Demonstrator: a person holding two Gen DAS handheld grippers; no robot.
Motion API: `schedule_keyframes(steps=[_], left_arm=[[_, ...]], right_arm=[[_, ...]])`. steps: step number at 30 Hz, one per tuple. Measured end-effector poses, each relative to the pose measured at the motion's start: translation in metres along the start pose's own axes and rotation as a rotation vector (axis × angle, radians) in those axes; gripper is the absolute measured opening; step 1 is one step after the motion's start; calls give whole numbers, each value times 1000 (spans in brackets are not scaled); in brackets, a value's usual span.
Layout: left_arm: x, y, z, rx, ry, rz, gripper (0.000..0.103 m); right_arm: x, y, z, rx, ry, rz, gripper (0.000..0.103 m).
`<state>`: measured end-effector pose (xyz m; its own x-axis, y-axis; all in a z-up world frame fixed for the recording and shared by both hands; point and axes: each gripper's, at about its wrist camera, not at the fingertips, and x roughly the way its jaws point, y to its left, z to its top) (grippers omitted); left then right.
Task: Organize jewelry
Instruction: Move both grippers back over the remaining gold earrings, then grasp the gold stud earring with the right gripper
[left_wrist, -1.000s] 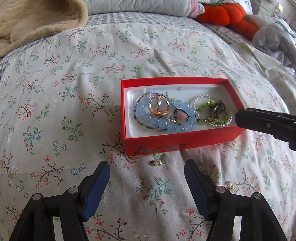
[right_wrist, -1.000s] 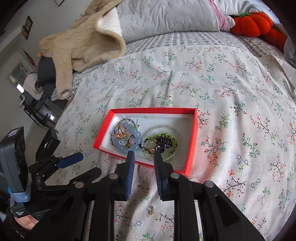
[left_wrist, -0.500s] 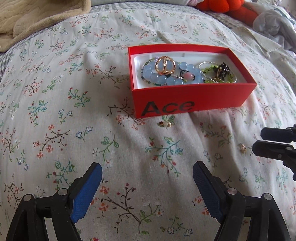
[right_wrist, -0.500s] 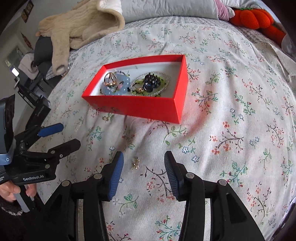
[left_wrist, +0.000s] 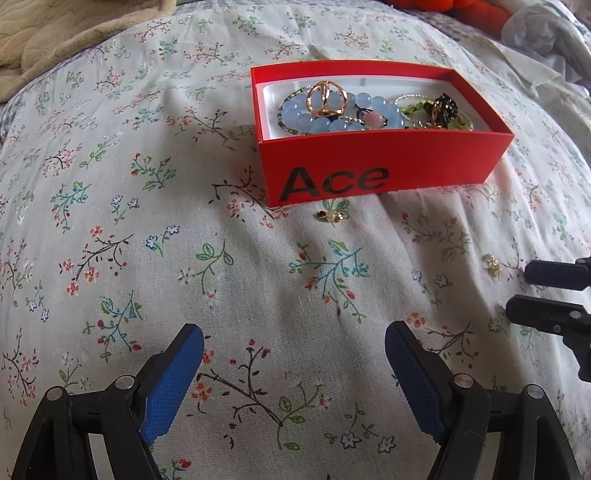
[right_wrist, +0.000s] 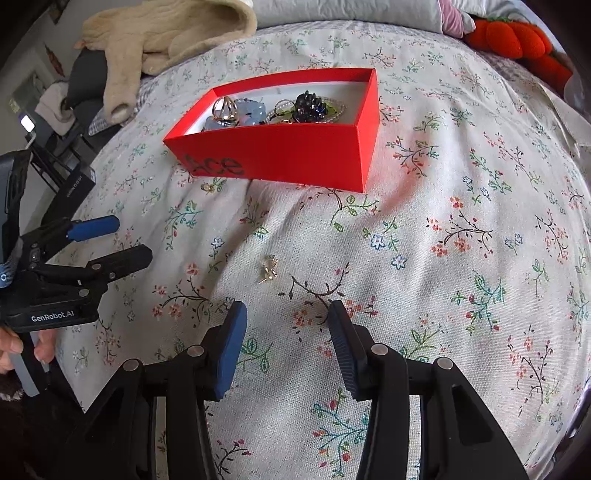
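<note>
A red "Ace" box (left_wrist: 380, 170) (right_wrist: 295, 155) sits on the floral bedspread and holds blue bead bracelets (left_wrist: 332, 118), a gold ring (left_wrist: 327, 98), a green bracelet and a dark flower piece (right_wrist: 310, 105). A small gold earring (right_wrist: 269, 271) (left_wrist: 493, 262) lies loose on the sheet just ahead of my right gripper (right_wrist: 286, 336), which is open and empty. Another small gold earring (left_wrist: 332, 216) (right_wrist: 208, 188) lies by the box's front wall. My left gripper (left_wrist: 293, 373) is open and empty, well short of the box.
A beige blanket (right_wrist: 166, 33) is heaped at the far left of the bed. Orange plush pumpkins (right_wrist: 517, 37) and grey bedding lie at the far right. The bed's left edge drops to furniture (right_wrist: 62, 122) beyond.
Both grippers have pulled back from the box and come lower. My right gripper was nearly shut over the box and is now open, near the loose earring.
</note>
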<state>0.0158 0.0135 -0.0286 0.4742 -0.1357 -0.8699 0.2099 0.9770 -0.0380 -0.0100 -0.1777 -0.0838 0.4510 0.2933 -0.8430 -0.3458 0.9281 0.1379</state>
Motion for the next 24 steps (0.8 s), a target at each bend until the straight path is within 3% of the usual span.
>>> schedule_keyframes(steps=[12,24], left_arm=[[0,1,0,0,4,-10,84],[-4,4,1,-17,-8,-25,84]], right_arm=[[11,14,11,-19,-16,10,48],[16,15,15,-32,-12,-12,16]])
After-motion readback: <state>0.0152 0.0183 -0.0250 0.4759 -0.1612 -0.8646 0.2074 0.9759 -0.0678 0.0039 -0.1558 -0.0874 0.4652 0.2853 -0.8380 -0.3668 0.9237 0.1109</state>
